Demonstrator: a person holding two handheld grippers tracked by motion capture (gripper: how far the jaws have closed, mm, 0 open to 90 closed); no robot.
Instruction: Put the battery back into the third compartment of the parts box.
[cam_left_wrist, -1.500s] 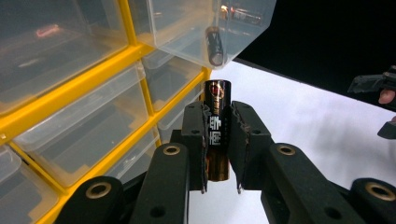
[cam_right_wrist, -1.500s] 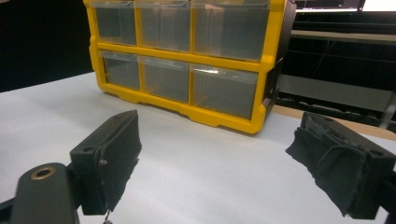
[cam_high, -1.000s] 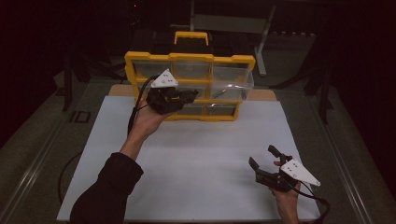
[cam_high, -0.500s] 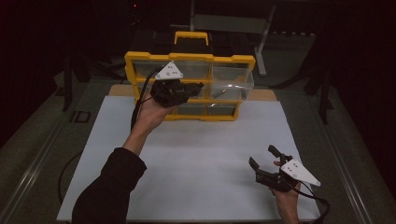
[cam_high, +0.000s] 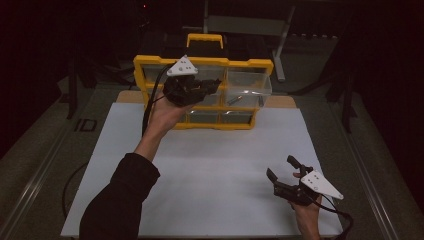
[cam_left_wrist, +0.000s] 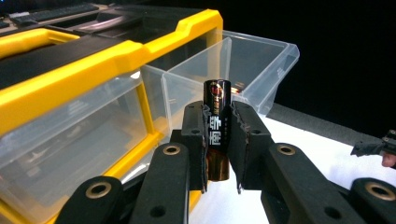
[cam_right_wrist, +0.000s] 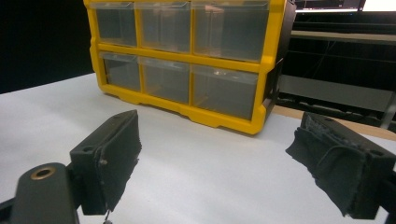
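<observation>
Gripping a black battery (cam_left_wrist: 217, 128) upright between its pads, narrowed down onto it, left claw (cam_high: 212, 86). Lifted since a second ago, up from the lower row of the yellow drawer cabinet (cam_high: 150, 62) to the level of the top row, and nudged a little to the right. Now just beside the pulled-out clear drawer (cam_high: 248, 87) at the upper right, battery's top close to the drawer's near wall in the left gripper view. Judged as the carry nearly done: remaining, a short reach over the rim and a release into that drawer. Inside the drawer already, a small dark cylinder (cam_high: 234, 99), perhaps another battery, too small to tell. Unmoved at the near right of the white counter (cam_high: 210, 165), well apart from the cabinet: right claw (cam_high: 283, 173), spread wide and holding nothing, pads bare in the right gripper view.
</observation>
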